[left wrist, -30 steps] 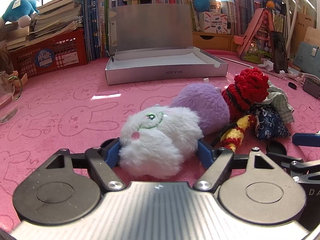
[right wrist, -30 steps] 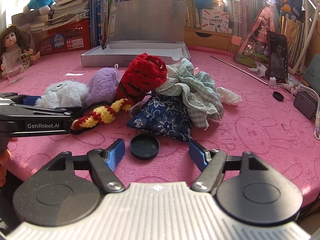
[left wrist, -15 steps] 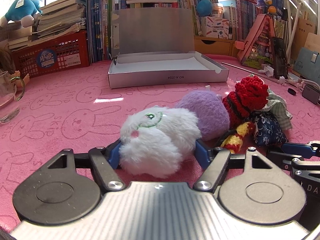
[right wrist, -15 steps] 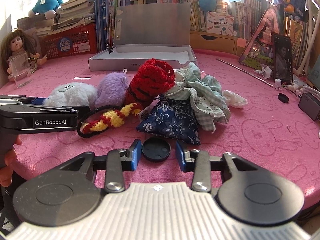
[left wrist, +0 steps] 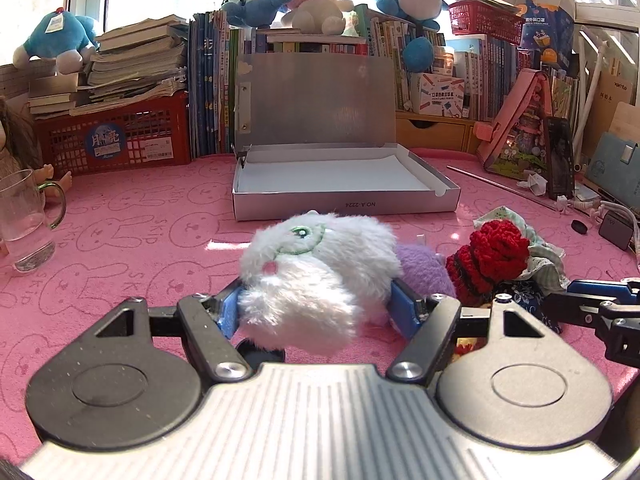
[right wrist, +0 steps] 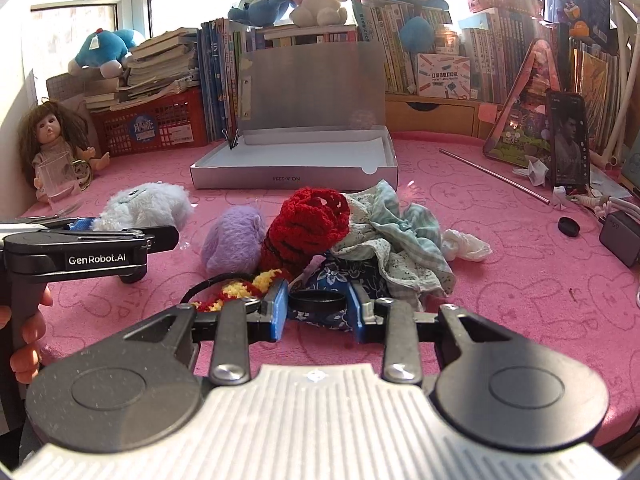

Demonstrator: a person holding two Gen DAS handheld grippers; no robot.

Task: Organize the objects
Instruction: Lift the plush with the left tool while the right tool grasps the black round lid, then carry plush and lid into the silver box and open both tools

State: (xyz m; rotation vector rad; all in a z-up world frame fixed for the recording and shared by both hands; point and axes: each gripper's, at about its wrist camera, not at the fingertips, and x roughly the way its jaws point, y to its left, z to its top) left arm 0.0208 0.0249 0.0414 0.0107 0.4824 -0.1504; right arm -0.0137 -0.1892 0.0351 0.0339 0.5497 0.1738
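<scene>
My left gripper point(left wrist: 316, 306) has its blue fingers point(left wrist: 229, 312) pressed into both sides of the white plush toy point(left wrist: 316, 268), and the toy sits clear of the pink table point(left wrist: 120, 248), lifted a little above it. From the right wrist view the same white plush toy point(right wrist: 146, 206) hangs at the tip of the left gripper point(right wrist: 86, 224), whose handle a hand point(right wrist: 30, 332) grips at the left edge.

My right gripper point(right wrist: 318, 310) is closed narrow on the black round lid point(right wrist: 318, 300); its fingers point(right wrist: 278, 312) clamp the rim from both sides, and the lid is held edge-on above the table.

Just beyond the lid lies the pile: a purple plush ball point(right wrist: 232, 246), a red crocheted piece point(right wrist: 308, 224) with a yellow-and-red knitted strip point(right wrist: 240, 286), a blue floral pouch point(right wrist: 340, 276) and a pale green checked cloth point(right wrist: 392, 236), all touching one another. A crumpled white tissue point(right wrist: 466, 246) lies just beside the cloth.

Farther back the silver box point(left wrist: 344, 204) stands with its lid raised, its white inside bare. A glass mug point(left wrist: 26, 232) is at the far left, near a doll point(right wrist: 56, 144). A second small black cap point(right wrist: 568, 226) rests well apart on the right.
</scene>
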